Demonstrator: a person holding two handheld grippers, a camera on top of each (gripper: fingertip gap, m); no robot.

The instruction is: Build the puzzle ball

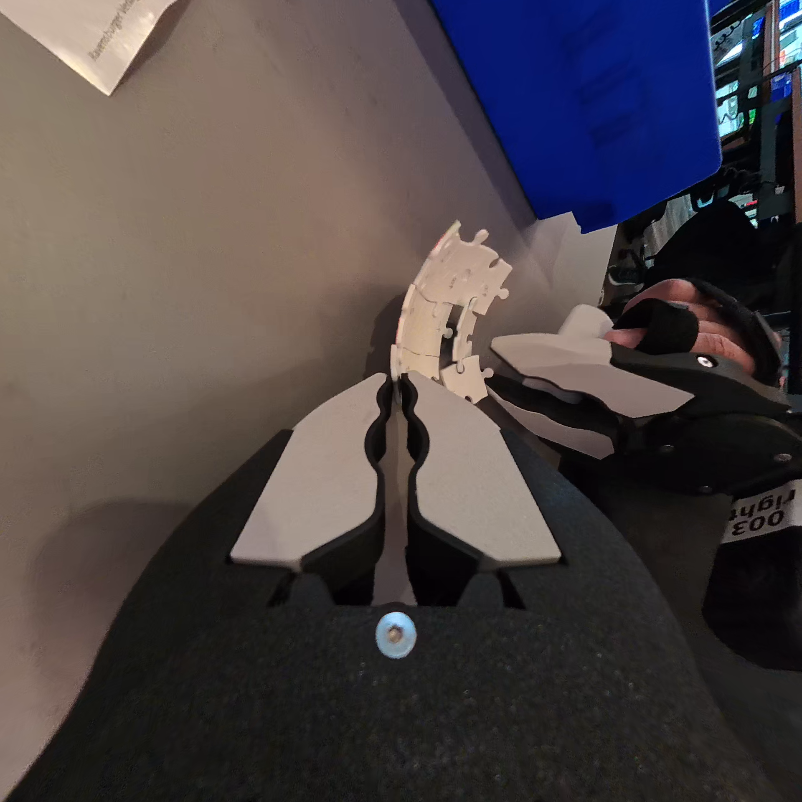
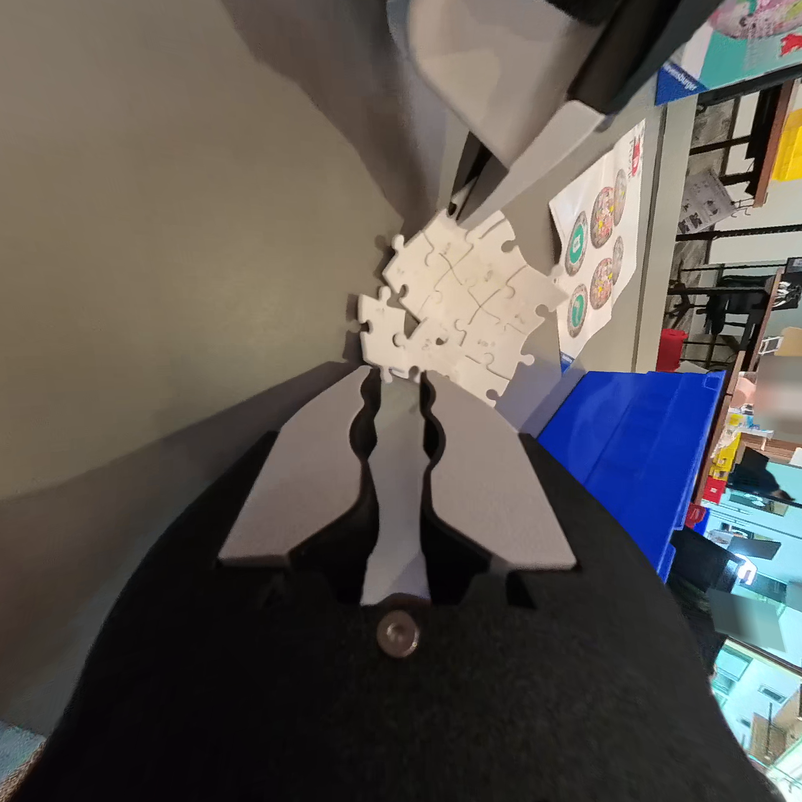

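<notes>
Left hand-held gripper (image 1: 397, 384) pinches curved puzzle section (image 1: 438, 321), seemingly.

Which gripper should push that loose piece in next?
Probably the right gripper: its slightly open fingertips sit at the half-attached piece. The left gripper is shut on the curved puzzle section, steadying it.

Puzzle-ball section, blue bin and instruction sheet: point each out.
puzzle-ball section (image 2: 466, 304), right wrist view, white inner face of the joined pieces.
blue bin (image 1: 577, 104), left wrist view, its side wall.
instruction sheet (image 2: 601, 243), right wrist view, its printed face.
</notes>
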